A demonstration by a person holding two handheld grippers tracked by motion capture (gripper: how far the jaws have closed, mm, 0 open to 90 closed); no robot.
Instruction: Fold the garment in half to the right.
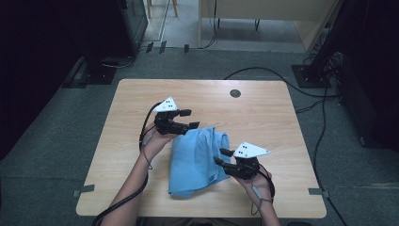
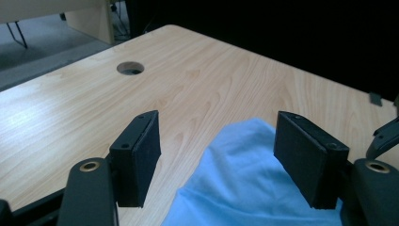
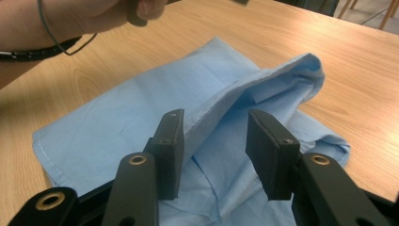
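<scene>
Blue cloth (image 1: 197, 160) folded on table (image 1: 263, 117), left claw (image 1: 187, 119) spread, right claw (image 1: 222, 156) spread, neither pinching.

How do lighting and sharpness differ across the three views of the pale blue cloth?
High view: dim and soft, dark corners, the folded pale blue cloth bluish. Left gripper view: window glare on the light wooden table, dark backdrop. Right gripper view: warmer and brighter, with shadow under the cloth's raised fold.

A wooden table (image 1: 263, 108) with a round cable hole (image 1: 235, 93) is being shown on grey carpet (image 1: 56, 141); black cables (image 1: 324, 117) are lying beside it, pale furniture (image 1: 263, 19) beyond.
</scene>
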